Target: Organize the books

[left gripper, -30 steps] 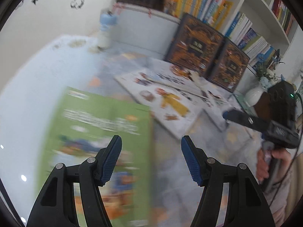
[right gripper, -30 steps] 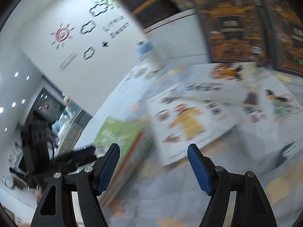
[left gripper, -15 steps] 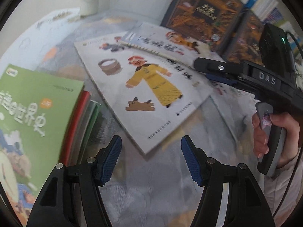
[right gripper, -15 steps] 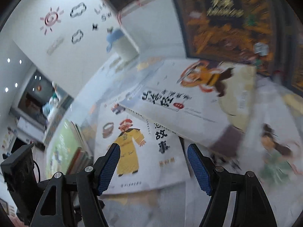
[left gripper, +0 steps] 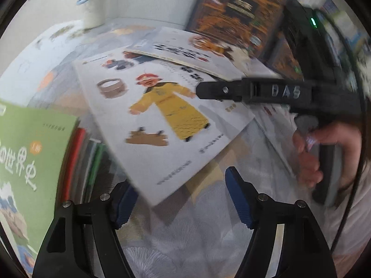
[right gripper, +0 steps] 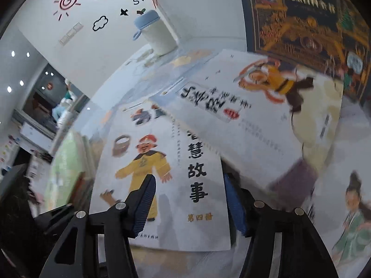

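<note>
A white picture book with a yellow-robed man (left gripper: 162,125) lies flat on the table; it also shows in the right wrist view (right gripper: 167,176). My left gripper (left gripper: 183,199) is open, its jaws on either side of the book's near corner. My right gripper (right gripper: 190,206) is open over the book's front edge; from the left wrist view its arm (left gripper: 255,91) reaches in from the right. A second white book (right gripper: 259,113) overlaps the first at the back. A stack with a green book (left gripper: 30,153) on top lies to the left.
Two dark ornate book boxes (right gripper: 308,30) stand against the shelf behind the books. A white jar with a blue lid (right gripper: 155,34) stands at the far corner by the wall. Another picture book (right gripper: 347,220) lies at the right. The person's hand (left gripper: 317,153) holds the right gripper's handle.
Both grippers have moved from above the green stack toward the yellow-robed book and come closer to it. The green book was let go onto the stack at the left.
</note>
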Available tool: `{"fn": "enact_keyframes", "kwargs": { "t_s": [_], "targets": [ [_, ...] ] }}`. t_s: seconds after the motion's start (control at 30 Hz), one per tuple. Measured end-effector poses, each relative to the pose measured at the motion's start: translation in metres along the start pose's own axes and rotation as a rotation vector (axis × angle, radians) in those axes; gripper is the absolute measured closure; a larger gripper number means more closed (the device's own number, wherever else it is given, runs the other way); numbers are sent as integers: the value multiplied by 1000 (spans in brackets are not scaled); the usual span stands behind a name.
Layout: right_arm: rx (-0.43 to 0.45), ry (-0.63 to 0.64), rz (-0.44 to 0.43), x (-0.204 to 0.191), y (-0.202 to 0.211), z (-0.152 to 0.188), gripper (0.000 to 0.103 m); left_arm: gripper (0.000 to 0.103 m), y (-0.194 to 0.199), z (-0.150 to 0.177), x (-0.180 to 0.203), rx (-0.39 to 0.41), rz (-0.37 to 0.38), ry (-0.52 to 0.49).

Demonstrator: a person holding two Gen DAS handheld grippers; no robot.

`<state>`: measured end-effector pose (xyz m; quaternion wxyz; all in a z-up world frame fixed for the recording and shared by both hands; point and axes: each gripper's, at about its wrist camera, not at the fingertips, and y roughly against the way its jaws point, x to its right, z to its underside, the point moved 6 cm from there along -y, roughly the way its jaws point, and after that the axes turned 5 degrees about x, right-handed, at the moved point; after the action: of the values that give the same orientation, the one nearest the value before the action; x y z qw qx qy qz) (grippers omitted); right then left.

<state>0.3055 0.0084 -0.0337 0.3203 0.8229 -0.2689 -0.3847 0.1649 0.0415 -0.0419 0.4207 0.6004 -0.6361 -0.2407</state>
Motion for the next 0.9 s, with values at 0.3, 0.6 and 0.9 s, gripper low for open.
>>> {"fn": "enact_keyframes", "kwargs": {
  "t_s": [0.3,0.6,0.9],
  "targets": [
    [-63,-27,-41,-17,29,48,44,33,18,48,53,-71,84,-171],
    [-36,-63,0,-13,23,42,44,36,49,56,6,-1,7,-10],
    [2,-102,-53,-7,22,39,44,67,38,36,-26,32,0,145]
  ]
}}
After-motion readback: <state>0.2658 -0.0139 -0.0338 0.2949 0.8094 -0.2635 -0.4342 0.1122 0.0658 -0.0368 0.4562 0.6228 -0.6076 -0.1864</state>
